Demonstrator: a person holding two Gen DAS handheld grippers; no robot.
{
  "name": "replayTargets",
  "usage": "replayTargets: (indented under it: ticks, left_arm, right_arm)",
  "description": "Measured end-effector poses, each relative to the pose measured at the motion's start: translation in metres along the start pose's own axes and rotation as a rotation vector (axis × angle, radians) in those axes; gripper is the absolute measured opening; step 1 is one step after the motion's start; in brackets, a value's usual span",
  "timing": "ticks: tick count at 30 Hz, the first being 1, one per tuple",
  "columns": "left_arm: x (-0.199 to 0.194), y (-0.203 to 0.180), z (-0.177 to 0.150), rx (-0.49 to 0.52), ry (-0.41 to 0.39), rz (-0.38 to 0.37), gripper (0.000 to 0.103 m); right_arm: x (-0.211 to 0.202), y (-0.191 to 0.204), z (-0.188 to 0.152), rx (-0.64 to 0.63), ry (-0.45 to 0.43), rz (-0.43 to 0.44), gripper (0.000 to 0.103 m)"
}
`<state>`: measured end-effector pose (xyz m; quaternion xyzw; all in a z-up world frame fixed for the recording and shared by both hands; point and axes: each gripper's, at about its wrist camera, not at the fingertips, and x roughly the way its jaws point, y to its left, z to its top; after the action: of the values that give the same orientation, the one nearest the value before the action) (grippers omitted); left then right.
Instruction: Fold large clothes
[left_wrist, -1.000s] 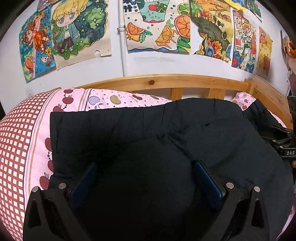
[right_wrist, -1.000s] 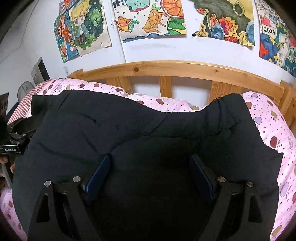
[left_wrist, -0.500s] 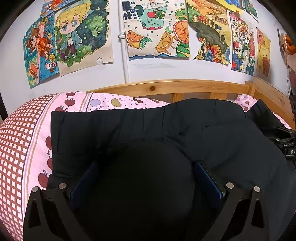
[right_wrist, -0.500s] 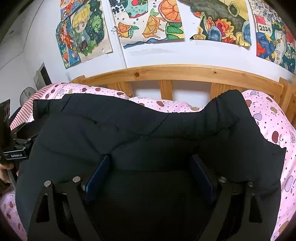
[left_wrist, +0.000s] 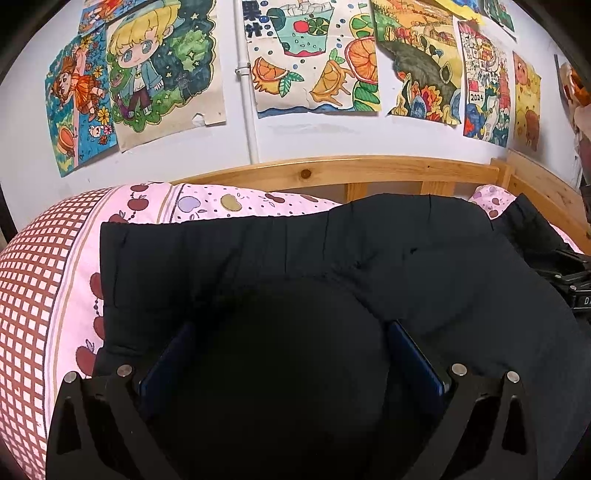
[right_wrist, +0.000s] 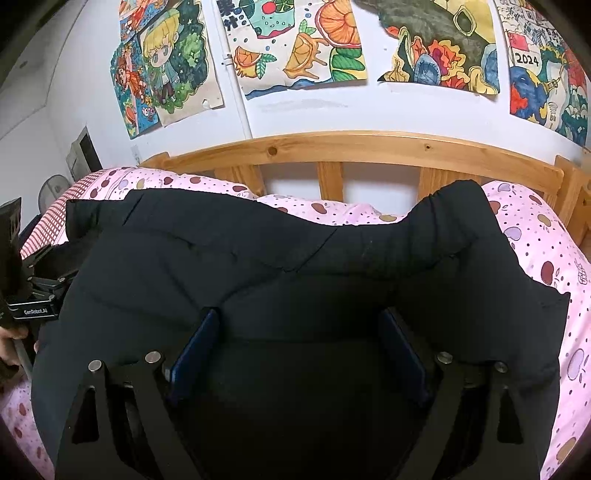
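Note:
A large black garment (left_wrist: 258, 258) lies spread over the pink bed. In the left wrist view my left gripper (left_wrist: 291, 325) stands wide, a rounded bulge of the black cloth fills the gap between its blue pads (left_wrist: 413, 350), and the fingertips are hidden under it. In the right wrist view the black garment (right_wrist: 221, 251) shows a folded edge running across between the blue pads (right_wrist: 195, 347) of my right gripper (right_wrist: 299, 312), which is also wide open. Each gripper's body shows at the other view's edge, the right gripper (left_wrist: 576, 291) and the left gripper (right_wrist: 33, 295).
The pink fruit-print quilt (right_wrist: 535, 229) with a red-checked border (left_wrist: 33, 295) covers the bed. A wooden headboard (left_wrist: 369, 170) runs along the far side, with a side rail (right_wrist: 576, 206) at the right. Coloured drawings (left_wrist: 314, 55) hang on the white wall. A hand (right_wrist: 11, 339) holds the left gripper.

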<state>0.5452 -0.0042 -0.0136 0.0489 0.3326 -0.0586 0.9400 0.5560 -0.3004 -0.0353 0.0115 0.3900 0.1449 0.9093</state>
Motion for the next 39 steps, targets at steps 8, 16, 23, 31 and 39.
replayTargets:
  ticks: [8, 16, 23, 31, 39]
  left_arm:
    - [-0.001, -0.001, -0.004, 0.001, -0.011, -0.003, 0.103]
    - [-0.002, 0.001, -0.006, -0.009, -0.014, -0.018, 0.103]
    - [-0.006, 0.003, -0.006, -0.017, -0.014, -0.037, 0.103]
    - [-0.007, 0.004, -0.005, -0.025, -0.008, -0.044, 0.103]
    - [-0.032, 0.011, 0.003, -0.082, -0.049, -0.001, 0.103]
  right_arm:
    - [-0.004, 0.004, -0.001, -0.022, -0.006, -0.038, 0.088]
    - [-0.003, 0.004, -0.001, -0.025, -0.002, -0.041, 0.089]
    - [-0.007, 0.006, -0.001, -0.045, -0.019, -0.073, 0.092]
    - [-0.017, 0.008, 0.000, -0.044, -0.024, -0.109, 0.098]
    - [-0.044, 0.005, -0.001, -0.013, -0.057, -0.123, 0.101]
